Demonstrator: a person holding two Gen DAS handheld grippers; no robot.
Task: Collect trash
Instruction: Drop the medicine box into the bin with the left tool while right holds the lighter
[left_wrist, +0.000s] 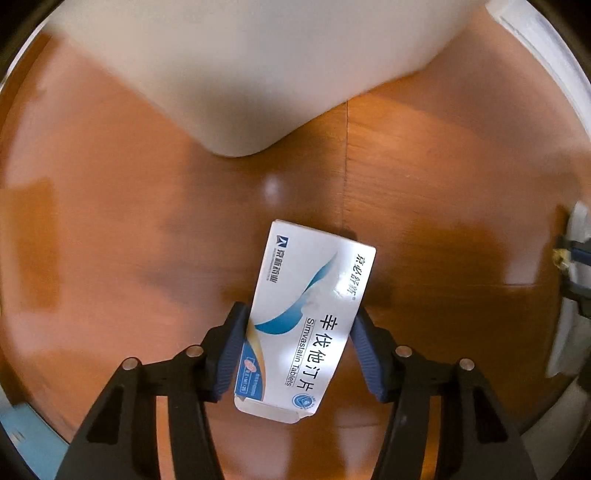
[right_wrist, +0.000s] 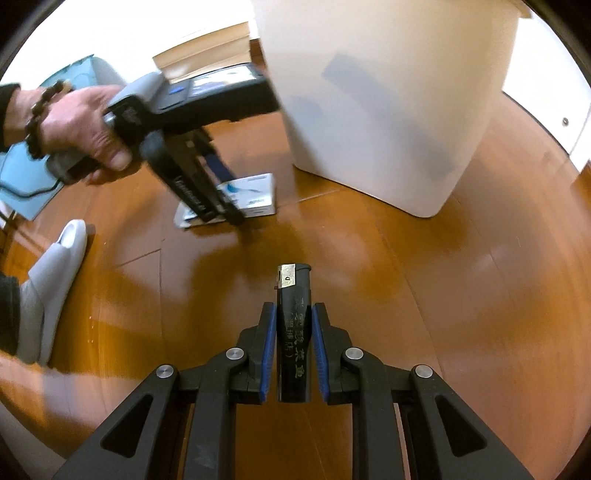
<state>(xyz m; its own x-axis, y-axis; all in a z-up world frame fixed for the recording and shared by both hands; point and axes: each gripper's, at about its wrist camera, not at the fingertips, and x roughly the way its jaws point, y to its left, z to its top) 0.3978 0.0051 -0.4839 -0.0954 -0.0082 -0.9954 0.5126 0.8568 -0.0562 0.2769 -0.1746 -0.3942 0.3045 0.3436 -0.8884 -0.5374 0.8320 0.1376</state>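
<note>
While the left gripper clamped the white tablet box at lower centre of its view, the right gripper pinched a black lighter; the white bin stood upper right.

Box left of bin

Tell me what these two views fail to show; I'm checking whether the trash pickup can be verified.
- White bin: its opening is cut off by the top edge in both views, so its contents are unseen.
- Medicine box: in the right wrist view, the left tool hides its grip; whether it is empty cannot be told.
- Lighter in the right tool: its label is too small to read.
</note>
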